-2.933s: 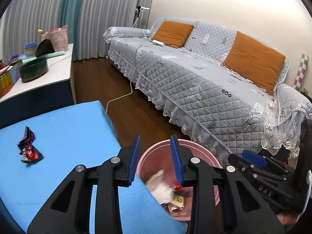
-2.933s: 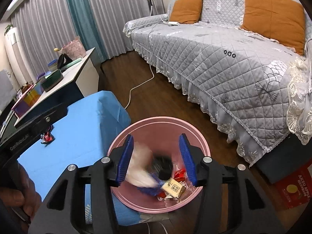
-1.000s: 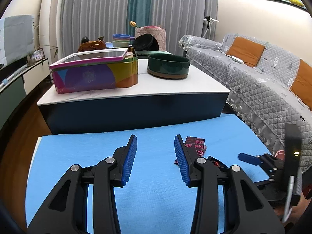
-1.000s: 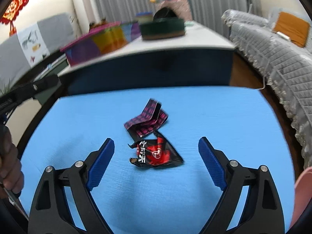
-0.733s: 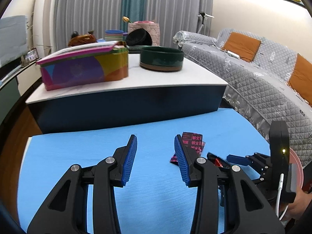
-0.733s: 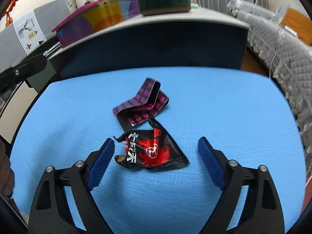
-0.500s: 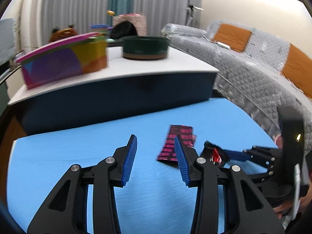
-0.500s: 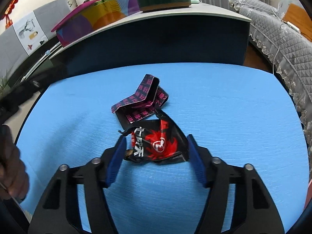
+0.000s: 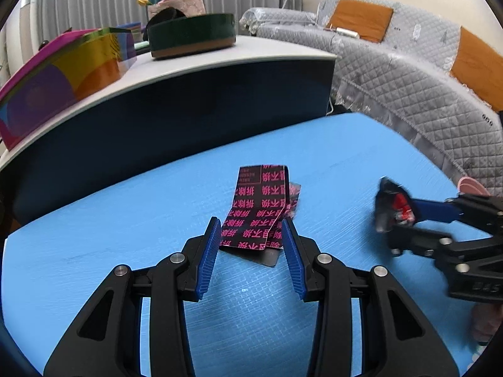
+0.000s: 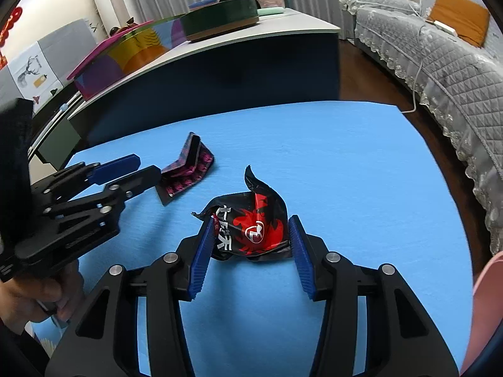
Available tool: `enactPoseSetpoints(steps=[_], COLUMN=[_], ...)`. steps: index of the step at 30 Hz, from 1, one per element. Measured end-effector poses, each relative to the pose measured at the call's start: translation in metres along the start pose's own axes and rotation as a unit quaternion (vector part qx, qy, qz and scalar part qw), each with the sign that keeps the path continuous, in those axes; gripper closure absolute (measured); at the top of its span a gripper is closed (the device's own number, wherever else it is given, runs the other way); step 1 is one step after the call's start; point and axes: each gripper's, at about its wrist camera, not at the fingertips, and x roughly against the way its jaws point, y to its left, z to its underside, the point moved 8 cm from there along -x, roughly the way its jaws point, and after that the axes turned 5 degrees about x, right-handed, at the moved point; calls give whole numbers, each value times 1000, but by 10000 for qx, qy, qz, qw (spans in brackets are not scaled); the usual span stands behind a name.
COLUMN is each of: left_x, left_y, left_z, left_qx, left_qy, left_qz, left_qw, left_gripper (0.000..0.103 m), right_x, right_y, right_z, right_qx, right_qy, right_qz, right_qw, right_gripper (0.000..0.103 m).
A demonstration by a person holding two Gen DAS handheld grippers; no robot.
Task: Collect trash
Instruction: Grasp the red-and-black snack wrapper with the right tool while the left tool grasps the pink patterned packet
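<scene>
**Both grippers down at the wrappers**

Right gripper [image 10: 248, 245] has its jaws closing around the red and black wrapper [image 10: 251, 224], pads pressing its crumpled edges; left gripper [image 9: 250, 245] sits with jaws spread either side of the pink-print wrapper [image 9: 259, 207], not squeezing; both wrappers are on the blue table [image 9: 141, 194].

A dark green round bowl [image 9: 191, 36] is sitting on the white-topped surface [image 9: 220, 62] beside a multicoloured box [image 9: 59, 78], while a grey quilted sofa [image 9: 408, 94] bearing orange cushions [image 9: 361, 19] is stretching along the right, with grey curtains [image 9: 94, 0] hanging behind.
</scene>
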Motion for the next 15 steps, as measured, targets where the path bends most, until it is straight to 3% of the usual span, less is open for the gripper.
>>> enactPoseSetpoints(steps=[4, 6, 15], left_x=[-5, -6, 17], left_y=[0, 0, 9], left_z=[0, 1, -6], left_qx=[-16, -63, 136], left_qy=[132, 171, -22], left_qz=[-55, -105, -263], left_qw=[9999, 9998, 9996], left_gripper=[63, 82, 101], right_x=[7, 12, 46], right_y=[-7, -9, -11], right_z=[4, 5, 4], right_qx=[-4, -17, 75], right_qy=[-1, -3, -128], right_qz=[40, 60, 154], right_qw=[10000, 10000, 9998], right_gripper=[55, 55, 55])
